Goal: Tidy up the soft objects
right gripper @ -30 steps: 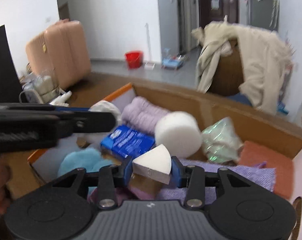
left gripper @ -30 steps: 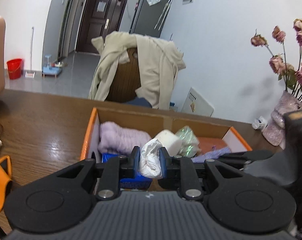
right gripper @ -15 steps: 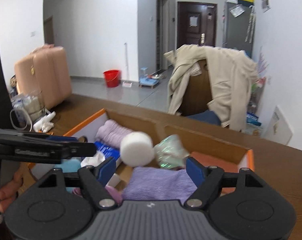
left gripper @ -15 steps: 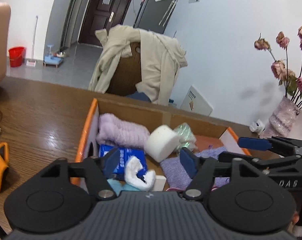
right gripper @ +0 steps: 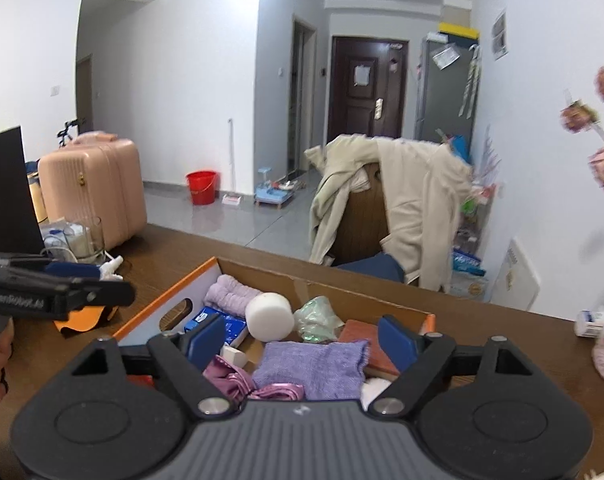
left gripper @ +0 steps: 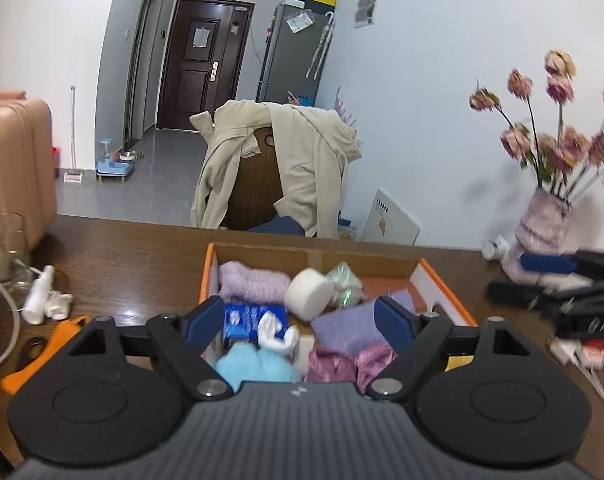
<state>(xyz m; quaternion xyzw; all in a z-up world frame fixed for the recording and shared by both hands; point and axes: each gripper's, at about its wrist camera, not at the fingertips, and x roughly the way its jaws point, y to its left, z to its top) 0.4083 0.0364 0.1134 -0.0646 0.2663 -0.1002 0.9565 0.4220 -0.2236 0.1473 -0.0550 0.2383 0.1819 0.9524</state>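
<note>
A cardboard box (left gripper: 209, 276) with an orange rim sits on the wooden table. In it lie a lilac towel roll (left gripper: 249, 282), a white foam cylinder (left gripper: 308, 294), a blue packet (left gripper: 239, 320), a crumpled white cloth (left gripper: 275, 332), a purple cloth (right gripper: 314, 364) and a white wedge sponge (right gripper: 233, 356). My left gripper (left gripper: 299, 320) hangs above the box's near side. Its jaws are opening and hold nothing. My right gripper (right gripper: 302, 338) hovers over the box's near right part. Its jaws are also opening, with nothing gripped.
A vase of pink flowers (left gripper: 542, 232) stands on the table right of the box. A spray bottle (left gripper: 37, 296), a glass jar (left gripper: 5, 248) and an orange item (left gripper: 41, 356) lie to its left. Behind the table is a chair draped with a beige jacket (left gripper: 277, 168).
The left gripper let the crumpled white cloth fall into the box, and the right one released the white wedge sponge. Both jaws spread wide and both grippers drew back and up.
</note>
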